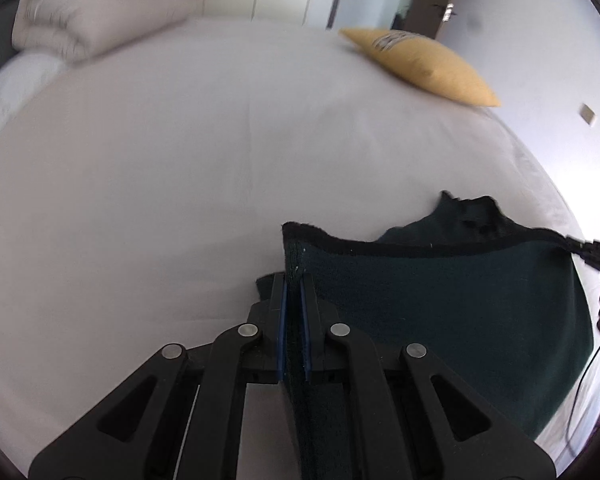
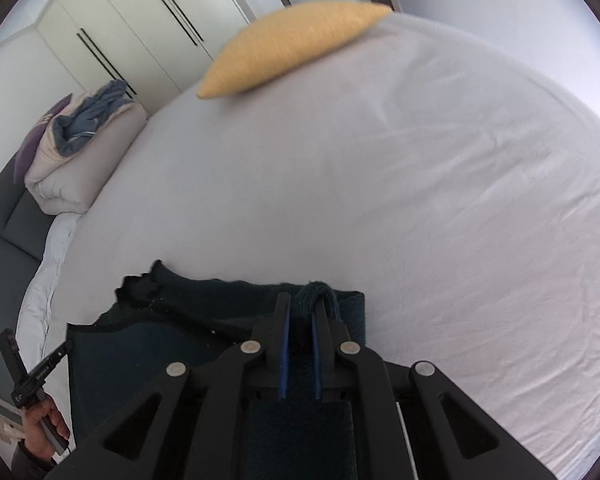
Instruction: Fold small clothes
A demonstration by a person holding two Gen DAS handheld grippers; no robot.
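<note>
Holding a dark cloth taut above the bed.
Left gripper and right gripper each pinch an edge; uneven pull could slip one corner free.

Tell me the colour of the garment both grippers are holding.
Dark teal green garment with a black hem; clearest in the left wrist view.

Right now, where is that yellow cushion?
The yellow cushion lies at the far side of the white bed, well beyond the dark green garment; the left view shows it upper right, opposite the folded beige duvet.
</note>
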